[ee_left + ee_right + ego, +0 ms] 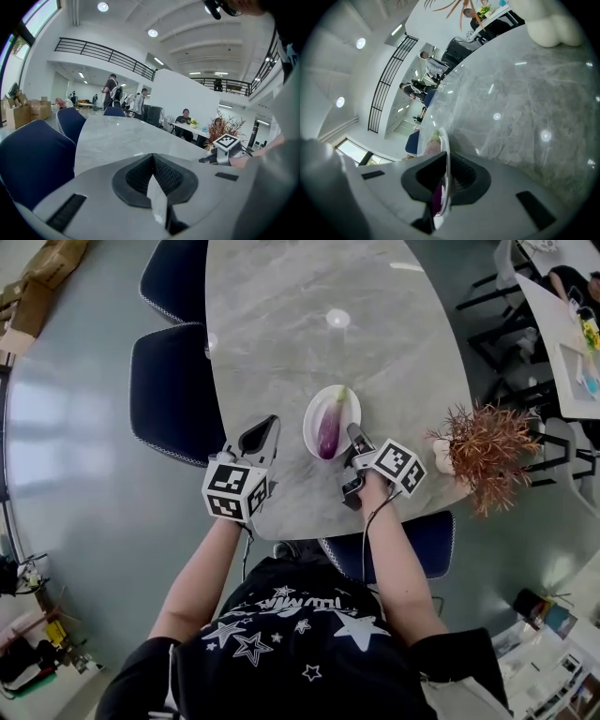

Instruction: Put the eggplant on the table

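A purple eggplant point(329, 430) with a green stem lies on a small white plate point(312, 418) near the front edge of the grey marble table point(309, 324). My right gripper point(354, 439) is shut on the plate's right rim. In the right gripper view the plate point(446, 154) stands edge-on between the jaws, and the eggplant point(437, 199) shows purple just left of it. My left gripper point(262, 432) hovers at the table's left front edge, apart from the plate; its jaws look shut with nothing held point(157, 197).
A dried reddish plant point(487, 451) in a white pot point(548, 23) stands at the table's right front corner. Dark blue chairs point(173, 390) line the left side, and another point(422, 540) is tucked in by my right arm. People sit at a far table point(187, 124).
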A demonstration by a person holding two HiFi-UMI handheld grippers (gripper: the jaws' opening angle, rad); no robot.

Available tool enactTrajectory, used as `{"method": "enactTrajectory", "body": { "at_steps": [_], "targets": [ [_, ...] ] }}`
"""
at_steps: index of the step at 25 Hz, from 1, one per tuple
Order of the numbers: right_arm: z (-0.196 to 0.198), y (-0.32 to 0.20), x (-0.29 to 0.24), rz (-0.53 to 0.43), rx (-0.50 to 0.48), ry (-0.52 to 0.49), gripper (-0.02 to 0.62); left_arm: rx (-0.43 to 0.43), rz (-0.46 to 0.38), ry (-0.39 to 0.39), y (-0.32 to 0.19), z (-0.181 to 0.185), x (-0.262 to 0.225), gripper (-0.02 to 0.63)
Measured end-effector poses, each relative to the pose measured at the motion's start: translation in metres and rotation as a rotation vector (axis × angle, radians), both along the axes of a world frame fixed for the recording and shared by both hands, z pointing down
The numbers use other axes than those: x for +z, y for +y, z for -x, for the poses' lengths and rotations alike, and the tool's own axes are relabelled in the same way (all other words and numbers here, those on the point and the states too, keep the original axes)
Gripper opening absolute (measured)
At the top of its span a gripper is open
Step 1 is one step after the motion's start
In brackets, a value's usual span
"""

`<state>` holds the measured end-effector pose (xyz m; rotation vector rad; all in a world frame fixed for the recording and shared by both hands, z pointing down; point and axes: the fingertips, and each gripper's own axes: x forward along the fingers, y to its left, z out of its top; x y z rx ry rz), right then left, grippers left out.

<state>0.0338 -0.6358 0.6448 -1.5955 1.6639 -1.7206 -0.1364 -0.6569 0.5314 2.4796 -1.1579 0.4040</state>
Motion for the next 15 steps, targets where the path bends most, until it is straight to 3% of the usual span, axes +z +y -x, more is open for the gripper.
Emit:
{"method": "enactTrajectory", "body": {
  "at_steps": [15],
  "targets": [
    [-0.017, 0.009, 0.002, 0.056, -0.049, 0.201, 0.025, 0.068, 0.009, 0.001, 0.02, -0.01, -0.004, 0.008]
  ]
}}
